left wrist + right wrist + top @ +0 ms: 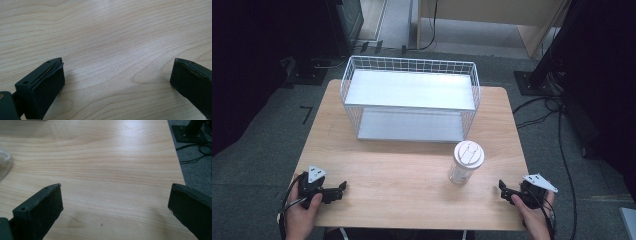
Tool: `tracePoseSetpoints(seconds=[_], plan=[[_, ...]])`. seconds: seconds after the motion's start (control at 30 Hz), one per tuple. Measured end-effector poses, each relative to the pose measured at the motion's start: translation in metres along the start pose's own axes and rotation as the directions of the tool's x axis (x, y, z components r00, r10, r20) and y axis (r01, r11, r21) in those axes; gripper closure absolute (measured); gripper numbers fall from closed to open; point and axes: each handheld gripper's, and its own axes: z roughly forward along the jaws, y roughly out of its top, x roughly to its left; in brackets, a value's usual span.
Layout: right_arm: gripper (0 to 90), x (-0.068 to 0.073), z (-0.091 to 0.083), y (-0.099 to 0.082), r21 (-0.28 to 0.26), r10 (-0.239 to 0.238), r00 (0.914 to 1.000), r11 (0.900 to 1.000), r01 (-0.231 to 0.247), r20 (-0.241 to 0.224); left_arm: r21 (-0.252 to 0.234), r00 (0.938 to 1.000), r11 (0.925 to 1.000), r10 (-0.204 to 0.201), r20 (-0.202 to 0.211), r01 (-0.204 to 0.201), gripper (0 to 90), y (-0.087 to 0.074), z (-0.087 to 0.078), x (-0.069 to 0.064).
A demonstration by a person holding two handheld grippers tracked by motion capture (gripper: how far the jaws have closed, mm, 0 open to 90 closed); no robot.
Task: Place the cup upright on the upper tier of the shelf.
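Note:
A clear plastic cup point(464, 164) with a white lid stands upright on the wooden table point(402, 170), right of centre; its clear edge point(4, 162) shows at the far left of the right gripper view. My left gripper point(343, 188) rests near the table's front left corner, held by a hand, its jaws wide apart over bare wood point(117, 72). My right gripper point(503, 189) sits near the front right corner, a short way right of and nearer than the cup. Its jaws are open with nothing between them point(115, 197).
A white wire basket point(409, 100) with two grey shelves stands at the back middle of the table. Beyond the table's right edge lie grey floor, black cables point(562, 130) and a black stand base point(187, 132).

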Motion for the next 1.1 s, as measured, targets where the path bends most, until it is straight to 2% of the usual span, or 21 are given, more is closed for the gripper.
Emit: tracePoseSetpoints(seconds=[0.23, 0.33, 0.4, 0.53, 0.57, 0.67, 0.7, 0.83, 0.87, 0.93, 1.1], plan=[[0.0, 0.011, 0.0, 0.0, -0.02, -0.023, 0.9996, 0.9995, 0.023, -0.014, 0.0, 1.0, 1.0, 0.0, 0.0, 0.0, 0.0, 0.0, 0.0, 0.0], [0.0, 0.022, -0.003, 0.003, -0.037, -0.032, 0.998, 0.9989, 0.03, -0.055, 0.0, 1.0, 1.0, 0.0, 0.0, 0.0, 0.0, 0.0, 0.0, 0.0], [0.0, 0.024, -0.003, 0.004, -0.039, -0.032, 0.9977, 0.9988, 0.029, -0.059, 0.0, 1.0, 1.0, 0.0, 0.0, 0.0, 0.0, 0.0, 0.0, 0.0], [0.0, 0.037, -0.002, 0.006, -0.039, -0.059, 0.9945, 0.9977, 0.056, -0.086, 0.0, 1.0, 1.0, 0.0, 0.0, 0.0, 0.0, 0.0, 0.0, 0.0], [0.0, 0.046, -0.002, 0.007, -0.043, -0.077, 0.9916, 0.9964, 0.073, -0.104, 0.0, 1.0, 1.0, 0.0, 0.0, 0.0, 0.0, 0.0, 0.0, 0.0], [0.0, 0.052, -0.002, 0.008, -0.048, -0.09, 0.9887, 0.9952, 0.085, -0.12, 0.0, 1.0, 1.0, 0.0, 0.0, 0.0, 0.0, 0.0, 0.0, 0.0], [0.0, 0.061, -0.003, 0.01, -0.058, -0.103, 0.9848, 0.9937, 0.095, -0.14, 0.0, 1.0, 1.0, 0.0, 0.0, 0.0, 0.0, 0.0, 0.0, 0.0], [0.0, 0.07, -0.003, 0.012, -0.064, -0.113, 0.9792, 0.9926, 0.104, -0.168, 0.001, 1.0, 1.0, 0.0, 0.0, 0.0, 0.0, 0.0, 0.0, 0.0], [0.0, 0.077, -0.002, 0.013, -0.067, -0.124, 0.9748, 0.9913, 0.113, -0.186, 0.0, 1.0, 1.0, 0.0, 0.0, 0.0, 0.0, 0.0, 0.0, 0.0], [0.0, 0.08, -0.002, 0.013, -0.069, -0.127, 0.9734, 0.9909, 0.116, -0.191, 0.0, 1.0, 1.0, 0.0, 0.0, 0.0, 0.0, 0.0, 0.0, 0.0], [0.0, 0.094, 0.0, 0.014, -0.072, -0.149, 0.9638, 0.9881, 0.136, -0.221, 0.0, 1.0, 1.0, 0.0, 0.0, 0.0, 0.0, 0.0, 0.0, 0.0]])
